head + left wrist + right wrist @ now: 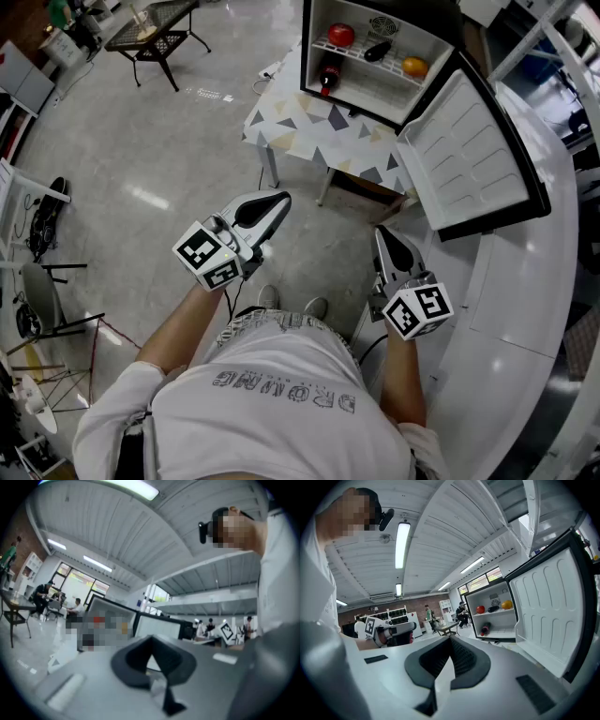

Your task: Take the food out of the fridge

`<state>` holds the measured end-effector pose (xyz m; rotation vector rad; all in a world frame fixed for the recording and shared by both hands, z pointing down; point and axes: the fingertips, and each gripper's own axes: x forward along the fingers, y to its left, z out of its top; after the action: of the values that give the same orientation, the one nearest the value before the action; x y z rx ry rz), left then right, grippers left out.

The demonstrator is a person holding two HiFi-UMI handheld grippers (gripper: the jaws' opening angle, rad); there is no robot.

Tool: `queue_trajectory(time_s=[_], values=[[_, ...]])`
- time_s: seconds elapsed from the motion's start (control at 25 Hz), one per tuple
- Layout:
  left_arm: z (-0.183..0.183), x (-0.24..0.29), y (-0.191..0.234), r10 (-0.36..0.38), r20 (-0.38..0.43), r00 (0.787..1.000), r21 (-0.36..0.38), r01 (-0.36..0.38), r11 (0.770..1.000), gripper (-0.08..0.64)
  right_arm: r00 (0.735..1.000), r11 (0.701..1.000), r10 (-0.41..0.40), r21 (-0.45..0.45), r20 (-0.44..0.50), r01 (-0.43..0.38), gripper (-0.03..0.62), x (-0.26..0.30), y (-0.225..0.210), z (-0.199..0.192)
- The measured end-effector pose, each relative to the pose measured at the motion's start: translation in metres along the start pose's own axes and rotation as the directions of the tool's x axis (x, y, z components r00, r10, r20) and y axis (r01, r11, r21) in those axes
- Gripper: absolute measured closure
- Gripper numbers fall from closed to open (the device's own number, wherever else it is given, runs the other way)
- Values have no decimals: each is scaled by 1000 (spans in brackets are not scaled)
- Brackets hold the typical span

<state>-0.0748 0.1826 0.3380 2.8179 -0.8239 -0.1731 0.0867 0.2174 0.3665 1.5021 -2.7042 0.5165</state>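
The small fridge [314, 47] stands open on a table with a patterned cloth [309, 127], its door [469, 150] swung out to the right. On the upper shelf lie a red round fruit [340, 35], a dark oblong item [378, 51] and an orange fruit [414, 67]. Below them lies a dark bottle [327, 75]. My left gripper [281, 198] is shut and empty, well short of the fridge. The right gripper [380, 232] is also shut with nothing held and points at the fridge. Its view shows the red fruit [480, 609], the orange fruit [506, 604] and the bottle [485, 629].
A white counter [525, 309] curves along the right, close beside my right arm. A black metal table [155, 28] stands at the far left, and stands and cables [42, 281] lie on the floor at left. Grey floor separates me from the fridge table.
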Motion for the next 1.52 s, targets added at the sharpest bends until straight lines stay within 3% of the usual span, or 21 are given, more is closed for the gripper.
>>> queue_trajectory(time_s=[1.08,1.52], values=[[-14,30,-64,21,-7,1000,33,-20,999,551,997,996,82,-22,13,-82,603,-42,-22,2],[-21,41,-42,37,-11,999,21,-37,999,551,997,997,77,-7,-6,-77,603,-25,-41,-2]])
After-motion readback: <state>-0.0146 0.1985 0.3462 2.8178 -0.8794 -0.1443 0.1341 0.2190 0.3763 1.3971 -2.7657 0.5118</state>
